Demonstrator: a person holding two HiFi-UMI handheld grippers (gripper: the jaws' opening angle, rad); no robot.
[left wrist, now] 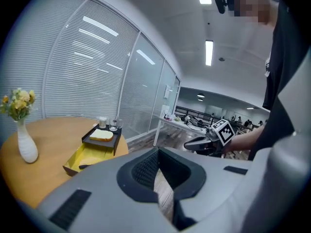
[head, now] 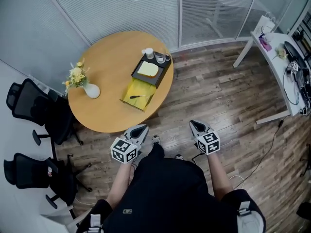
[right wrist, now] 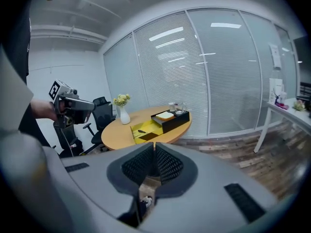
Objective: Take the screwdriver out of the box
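Black-sleeved arms and torso fill the bottom of head view. Just past them are the left gripper (head: 140, 129) and right gripper (head: 195, 125), both held low over the wood floor (head: 218, 96), short of the table (head: 107, 57).

Left claw: its own view shows the pads pressed together with nothing between them. Right claw: same, pads together and empty.

Screwdriver (head: 135, 96) lies flat on the bottom of the open yellow box (head: 142, 104), near the table edge closest to me and well apart from both claws. Black tray (head: 163, 74) touches the box's far end, with a pale slab (head: 148, 69) on it and glasses (head: 160, 58) behind. Vase (head: 91, 91) with flowers sits to the left, clear of the box. Chairs (head: 29, 101) are off to the far left.

My read on handling:
- The screwdriver is small, light and stiff, so it needs no real force.
- It is probably round, so it may roll or slip if pinched off-centre.
- The dark handle looks like the thicker end, so I'd clamp across its middle and not the thin shaft.
- It lies flat, so the jaws must open first and come down from above, straddling it.
- The box looks light and could slide if nudged.

Task not started; the approach comes first.
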